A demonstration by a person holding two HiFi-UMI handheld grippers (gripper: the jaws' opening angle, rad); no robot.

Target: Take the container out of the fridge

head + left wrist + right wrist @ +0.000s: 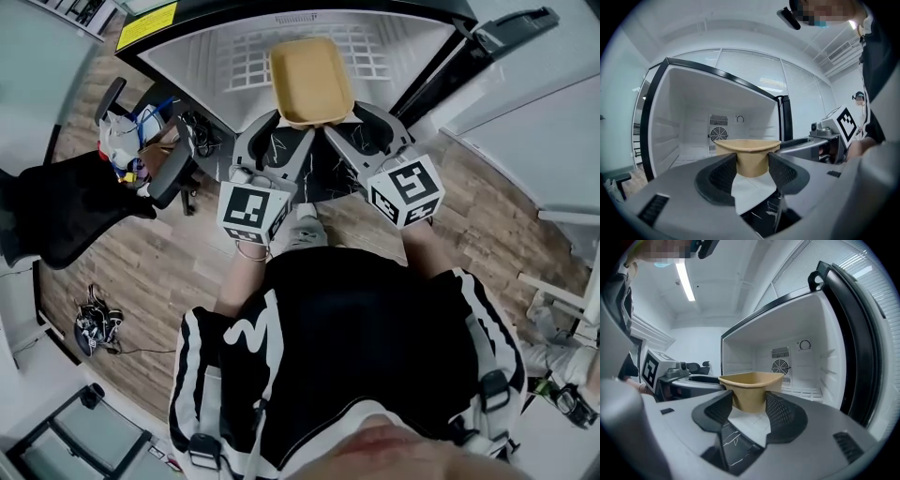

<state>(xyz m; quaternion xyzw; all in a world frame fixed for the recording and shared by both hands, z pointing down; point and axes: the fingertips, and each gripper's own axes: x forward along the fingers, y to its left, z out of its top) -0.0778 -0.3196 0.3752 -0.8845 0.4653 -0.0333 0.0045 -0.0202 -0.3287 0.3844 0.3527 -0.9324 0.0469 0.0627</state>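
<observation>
Dull brown box, shiny white fridge

The container [311, 80] looks like smooth, matt brown paper. Inside, the fridge [679, 126] is smooth white plastic, and its black rim [855, 338] is glossy. The left gripper [752, 165] and the right gripper [749, 404] are matt grey plastic with dark, rough, dotted pads [723, 174]. The floor [178, 272] is dull wood with grain. The chair [66, 216] at the left is black cloth.

Tan, empty, open-topped container [311, 80] upright at the mouth of the fridge [211, 47]; fridge open, white inside, black-framed; container's near edge clamped in the left gripper [278, 120] and right gripper [345, 117].
</observation>
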